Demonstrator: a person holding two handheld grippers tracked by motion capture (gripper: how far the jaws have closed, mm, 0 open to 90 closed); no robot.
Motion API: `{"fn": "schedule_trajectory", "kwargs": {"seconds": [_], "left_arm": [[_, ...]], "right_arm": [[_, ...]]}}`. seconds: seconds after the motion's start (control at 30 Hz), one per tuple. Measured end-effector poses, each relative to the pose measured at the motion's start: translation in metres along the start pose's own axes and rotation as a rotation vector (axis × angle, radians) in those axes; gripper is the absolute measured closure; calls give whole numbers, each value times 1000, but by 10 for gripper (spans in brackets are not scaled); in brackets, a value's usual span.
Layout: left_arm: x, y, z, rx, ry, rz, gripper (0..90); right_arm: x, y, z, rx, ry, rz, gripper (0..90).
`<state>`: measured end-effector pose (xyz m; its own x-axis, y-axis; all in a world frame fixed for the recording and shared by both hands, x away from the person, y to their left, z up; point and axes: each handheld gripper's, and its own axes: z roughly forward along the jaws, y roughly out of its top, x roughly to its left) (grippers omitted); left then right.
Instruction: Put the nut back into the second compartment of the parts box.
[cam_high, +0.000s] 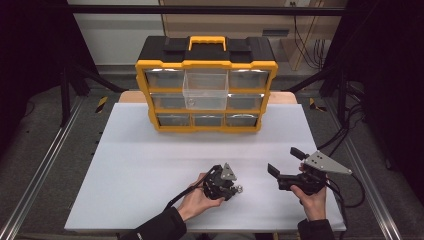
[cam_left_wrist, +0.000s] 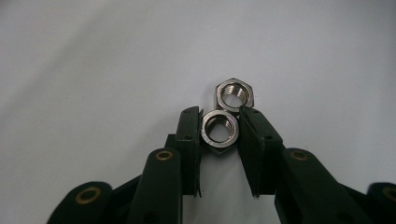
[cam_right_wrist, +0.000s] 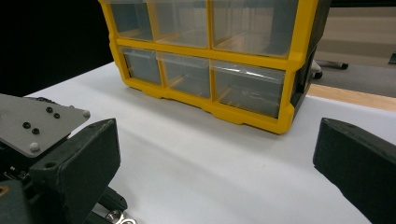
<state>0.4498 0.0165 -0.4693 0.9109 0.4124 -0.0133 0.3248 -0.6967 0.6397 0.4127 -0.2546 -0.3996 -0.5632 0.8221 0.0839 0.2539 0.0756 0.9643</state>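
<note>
Two steel hex nuts lie touching on the white table top (cam_left_wrist: 93, 70). The nearer nut (cam_left_wrist: 219, 130) sits between the jaws of my left gripper (cam_left_wrist: 219, 133), which press on both its sides. The second nut (cam_left_wrist: 235, 93) rests just past the fingertips. In the high view the left gripper (cam_high: 234, 188) is at the front middle of the table, with the nuts (cam_high: 240, 189) at its tip. To its right my right gripper (cam_high: 284, 160) is held above the table with its jaws wide apart and nothing between them. In the right gripper view that gripper (cam_right_wrist: 215, 172) points toward the organizer.
A yellow and black drawer organizer (cam_high: 206, 65) stands at the back of the table, its clear upper middle drawer (cam_high: 205, 91) pulled out. Its lower drawers (cam_right_wrist: 187, 74) are shut. The left gripper's grey plate (cam_right_wrist: 37, 126) sits close on the left in the right gripper view.
</note>
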Motion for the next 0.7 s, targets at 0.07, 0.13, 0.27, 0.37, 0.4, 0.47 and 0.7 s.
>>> {"fn": "schedule_trajectory", "kwargs": {"seconds": [0.07,0.13,0.27,0.37,0.4,0.47,0.7], "left_arm": [[0,0,-1,5,1,5,691],[0,0,-1,0,-7,-2,692],[0,1,-6,0,-11,2,692],[0,1,-9,-4,-10,0,692],[0,1,-10,-6,-6,3,692],[0,1,-12,-1,-8,2,692],[1,1,-23,-9,-4,7,693]], "right_arm": [[0,0,0,0,-2,-1,12],[0,0,0,-1,-1,0,12],[0,0,0,1,-1,-1,12],[0,0,-1,-3,-1,-4,12],[0,0,-1,-5,1,-5,12],[0,0,-1,-5,1,-5,12],[0,0,-1,-5,0,-4,12]]}}
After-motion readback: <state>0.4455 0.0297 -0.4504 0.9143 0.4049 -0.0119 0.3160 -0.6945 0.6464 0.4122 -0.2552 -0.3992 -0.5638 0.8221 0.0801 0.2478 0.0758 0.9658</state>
